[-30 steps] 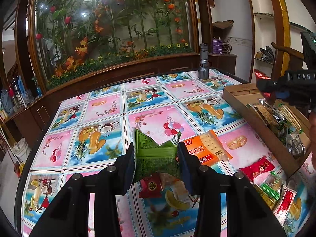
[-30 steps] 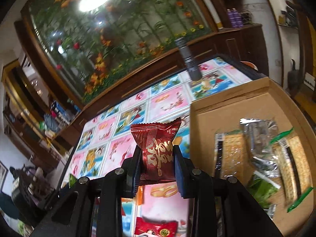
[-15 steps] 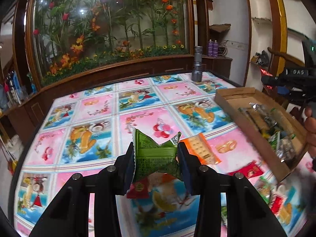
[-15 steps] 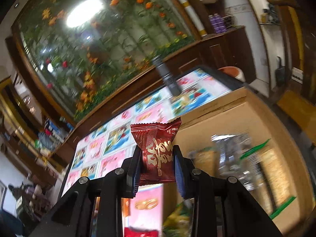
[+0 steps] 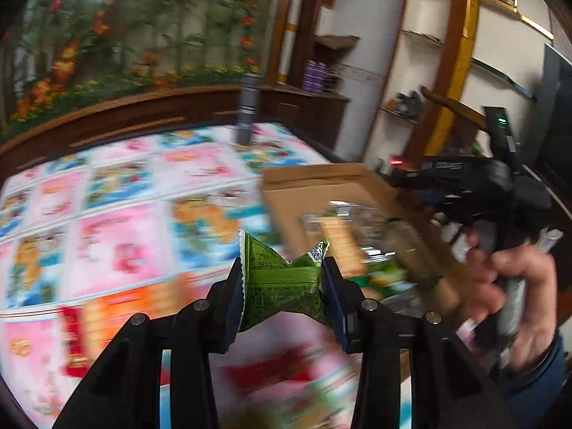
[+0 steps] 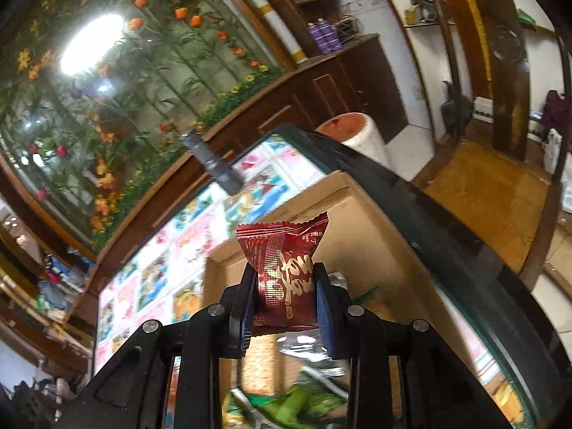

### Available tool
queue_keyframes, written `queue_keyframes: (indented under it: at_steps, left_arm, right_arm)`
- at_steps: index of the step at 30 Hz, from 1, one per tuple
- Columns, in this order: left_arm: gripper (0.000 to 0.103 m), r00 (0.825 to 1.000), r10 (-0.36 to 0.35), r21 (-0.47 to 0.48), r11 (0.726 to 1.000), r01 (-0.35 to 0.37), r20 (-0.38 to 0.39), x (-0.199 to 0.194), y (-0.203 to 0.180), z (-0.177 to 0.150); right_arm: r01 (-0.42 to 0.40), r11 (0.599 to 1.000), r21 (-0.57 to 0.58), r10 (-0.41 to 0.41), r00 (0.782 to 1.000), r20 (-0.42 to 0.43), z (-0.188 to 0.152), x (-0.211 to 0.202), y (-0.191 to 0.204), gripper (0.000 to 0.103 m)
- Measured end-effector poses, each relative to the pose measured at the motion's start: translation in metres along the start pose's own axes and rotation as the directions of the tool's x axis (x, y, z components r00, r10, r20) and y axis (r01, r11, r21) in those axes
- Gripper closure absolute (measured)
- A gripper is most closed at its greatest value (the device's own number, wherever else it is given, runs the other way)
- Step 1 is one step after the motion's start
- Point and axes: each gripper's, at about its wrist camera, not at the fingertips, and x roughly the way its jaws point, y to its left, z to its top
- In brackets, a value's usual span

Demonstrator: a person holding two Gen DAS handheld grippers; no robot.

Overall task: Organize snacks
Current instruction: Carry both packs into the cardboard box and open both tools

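Left wrist view: the left gripper (image 5: 283, 287) pinches a crinkled green foil snack packet (image 5: 282, 287) above the fruit-patterned plastic tablecloth (image 5: 118, 221), just short of the shallow brown cardboard box (image 5: 321, 178). Over that box, the right gripper (image 6: 286, 295) clamps a shiny red foil snack packet (image 6: 284, 271).

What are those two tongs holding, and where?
Left tongs pinch a crinkled green snack packet across its middle; right tongs pinch a shiny red foil packet likewise.
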Motion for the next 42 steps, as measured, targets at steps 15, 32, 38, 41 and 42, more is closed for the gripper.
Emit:
queue_keyframes:
  at_steps: [15, 32, 38, 41, 42]
  left_arm:
    - [0.063, 0.988, -0.112, 0.005, 0.994, 0.113, -0.109, 0.071, -0.066, -0.007]
    - [0.037, 0.986, -0.144, -0.023, 0.99, 0.142, -0.08, 0.045, -0.052, -0.001]
    - [0.035, 0.992, -0.116, -0.007, 0.993, 0.116, -0.042, 0.019, -0.04, 0.003]
    - [0.033, 0.997, -0.077, -0.001, 0.997, 0.077, -0.03, 0.005, -0.025, 0.0]
    - [0.033, 0.998, -0.058, -0.002, 0.998, 0.058, -0.028, -0.002, -0.016, -0.002]
  right_arm:
    - [0.068, 0.998, 0.018, -0.065, 0.991, -0.118, 0.0, 0.024, -0.015, 0.069]
    - [0.067, 0.998, 0.013, -0.067, 0.997, -0.039, 0.003, 0.008, -0.007, 0.054]
    - [0.031, 0.999, -0.028, -0.031, 0.999, -0.016, 0.0, 0.003, 0.009, 0.054]
    - [0.013, 0.999, -0.051, -0.014, 1.0, -0.026, -0.004, 0.005, 0.016, 0.054]
    - [0.007, 0.998, -0.059, -0.009, 1.0, -0.03, -0.005, 0.006, 0.018, 0.054]
